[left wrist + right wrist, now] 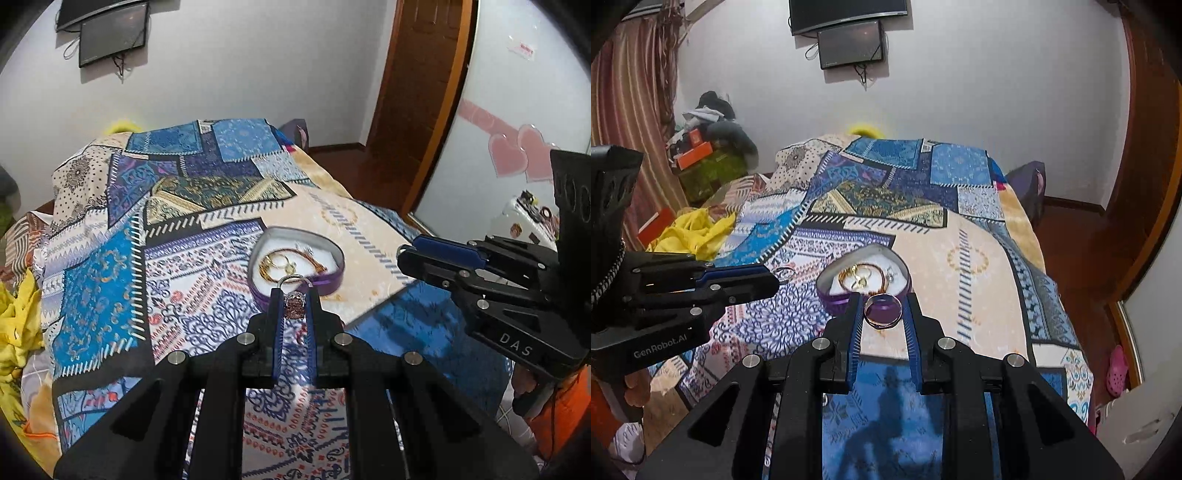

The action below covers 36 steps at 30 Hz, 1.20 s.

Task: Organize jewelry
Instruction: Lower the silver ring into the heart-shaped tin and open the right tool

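Note:
A purple heart-shaped box (pixel 334 278) with a white lining sits open on the patterned bedspread (pixel 110 266); it holds several gold pieces (pixel 275 263). My left gripper (pixel 294 295) is shut on a silver ring with a pink stone (pixel 294 304), just short of the box's near rim. My right gripper (pixel 882 306) is shut on a thin bangle (pixel 882 312), held above the box's (pixel 834 301) near edge. The left gripper (pixel 777 278) shows in the right wrist view left of the box, the ring (pixel 785 272) at its tip. The right gripper (pixel 402 254) shows at right in the left wrist view.
Yellow cloth (pixel 14 325) lies at the bed's left side. Boxes and clothes (pixel 701 151) are piled in the far left corner. A wooden door (pixel 417 96) and a wardrobe panel with pink hearts (pixel 517 155) stand to the right. A monitor (pixel 851 44) hangs on the wall.

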{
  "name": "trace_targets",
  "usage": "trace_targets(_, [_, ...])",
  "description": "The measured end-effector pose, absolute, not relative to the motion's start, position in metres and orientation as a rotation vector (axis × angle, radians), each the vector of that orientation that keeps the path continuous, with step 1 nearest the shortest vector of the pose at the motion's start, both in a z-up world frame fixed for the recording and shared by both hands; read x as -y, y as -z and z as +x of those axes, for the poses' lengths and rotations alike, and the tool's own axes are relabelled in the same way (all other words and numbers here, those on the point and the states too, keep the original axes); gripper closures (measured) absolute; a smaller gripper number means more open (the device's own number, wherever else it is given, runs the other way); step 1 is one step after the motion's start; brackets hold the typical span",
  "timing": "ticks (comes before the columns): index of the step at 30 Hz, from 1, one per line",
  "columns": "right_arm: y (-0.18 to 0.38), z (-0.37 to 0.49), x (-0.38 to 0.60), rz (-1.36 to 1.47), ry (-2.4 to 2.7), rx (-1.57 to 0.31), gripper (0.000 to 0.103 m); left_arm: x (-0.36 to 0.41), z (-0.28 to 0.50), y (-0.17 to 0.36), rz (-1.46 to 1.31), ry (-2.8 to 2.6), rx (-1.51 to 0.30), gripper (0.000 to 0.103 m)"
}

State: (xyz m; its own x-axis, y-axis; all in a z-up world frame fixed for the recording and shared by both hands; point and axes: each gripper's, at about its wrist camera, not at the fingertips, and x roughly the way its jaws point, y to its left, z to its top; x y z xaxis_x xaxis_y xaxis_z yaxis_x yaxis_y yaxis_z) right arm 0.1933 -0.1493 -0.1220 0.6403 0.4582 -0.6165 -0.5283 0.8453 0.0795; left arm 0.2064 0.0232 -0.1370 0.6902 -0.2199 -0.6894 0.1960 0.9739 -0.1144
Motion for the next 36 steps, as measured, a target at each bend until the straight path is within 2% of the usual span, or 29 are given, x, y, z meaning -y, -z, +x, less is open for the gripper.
trace_targets(15, [0.117, 0.220, 0.134, -0.094, -0.579, -0.652, 0.083, -0.041, 0.232, 0.136, -0.062, 0.196, -0.748, 0.093])
trace_targets(36, [0.157, 0.266, 0.109, -0.141, -0.643, -0.837, 0.083, -0.031, 0.278, 0.183, -0.096, 0.253, -0.884, 0.093])
